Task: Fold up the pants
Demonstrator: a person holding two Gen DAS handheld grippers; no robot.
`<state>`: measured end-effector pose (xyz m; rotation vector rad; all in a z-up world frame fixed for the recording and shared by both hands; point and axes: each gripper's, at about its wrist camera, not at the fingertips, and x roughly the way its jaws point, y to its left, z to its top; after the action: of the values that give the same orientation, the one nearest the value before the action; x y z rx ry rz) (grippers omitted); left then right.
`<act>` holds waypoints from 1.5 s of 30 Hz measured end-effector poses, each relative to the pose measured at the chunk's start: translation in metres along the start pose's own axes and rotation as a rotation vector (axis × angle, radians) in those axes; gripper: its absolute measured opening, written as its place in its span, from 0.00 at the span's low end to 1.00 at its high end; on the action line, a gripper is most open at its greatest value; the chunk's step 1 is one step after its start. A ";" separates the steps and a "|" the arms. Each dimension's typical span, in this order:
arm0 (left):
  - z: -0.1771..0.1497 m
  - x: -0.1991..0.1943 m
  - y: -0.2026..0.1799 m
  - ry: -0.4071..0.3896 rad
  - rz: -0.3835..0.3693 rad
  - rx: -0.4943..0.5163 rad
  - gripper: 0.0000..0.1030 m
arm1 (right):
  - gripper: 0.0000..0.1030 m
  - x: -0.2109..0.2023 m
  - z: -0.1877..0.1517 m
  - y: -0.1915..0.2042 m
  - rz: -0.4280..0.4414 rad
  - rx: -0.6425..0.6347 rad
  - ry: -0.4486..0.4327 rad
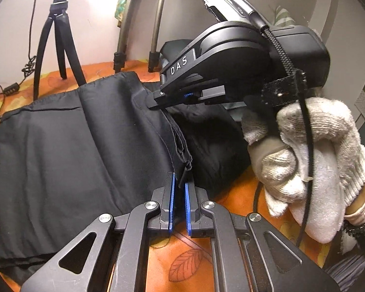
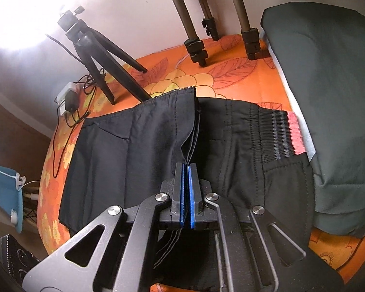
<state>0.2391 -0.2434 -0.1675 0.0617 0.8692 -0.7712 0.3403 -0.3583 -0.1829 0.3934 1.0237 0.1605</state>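
Orange floral bedspread (image 2: 231, 77) under the black pants (image 1: 60, 146), your right gripper (image 2: 187, 189) jaws clamped on stacked edges, left gripper (image 1: 178, 194) jaws narrowly pinching the fly edge, so lift both together, level, keeping layers aligned.

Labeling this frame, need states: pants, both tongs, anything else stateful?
pants: part-folded, flat on the orange sheet, edges pinched.
left tongs: shut on a pants edge.
right tongs: shut on stacked pants layers.
small black tripod: upright, legs spread.
dark folded garment: lying beside the pants.
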 end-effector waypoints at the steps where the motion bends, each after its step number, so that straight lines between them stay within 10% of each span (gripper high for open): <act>1: 0.001 -0.002 0.000 0.001 0.000 0.002 0.06 | 0.03 0.000 0.000 -0.001 -0.007 0.000 -0.001; 16: -0.015 -0.080 0.053 -0.056 0.160 -0.043 0.18 | 0.01 -0.014 -0.003 -0.004 -0.123 -0.055 -0.046; 28: -0.048 -0.113 0.129 -0.065 0.328 -0.205 0.36 | 0.01 -0.013 -0.017 0.068 -0.014 -0.217 -0.057; 45: -0.065 -0.103 0.186 -0.052 0.256 -0.361 0.51 | 0.22 0.040 -0.043 0.144 0.057 -0.327 0.051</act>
<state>0.2728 -0.0247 -0.1841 -0.1638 0.9184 -0.3684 0.3319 -0.2032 -0.1777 0.1218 1.0158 0.3850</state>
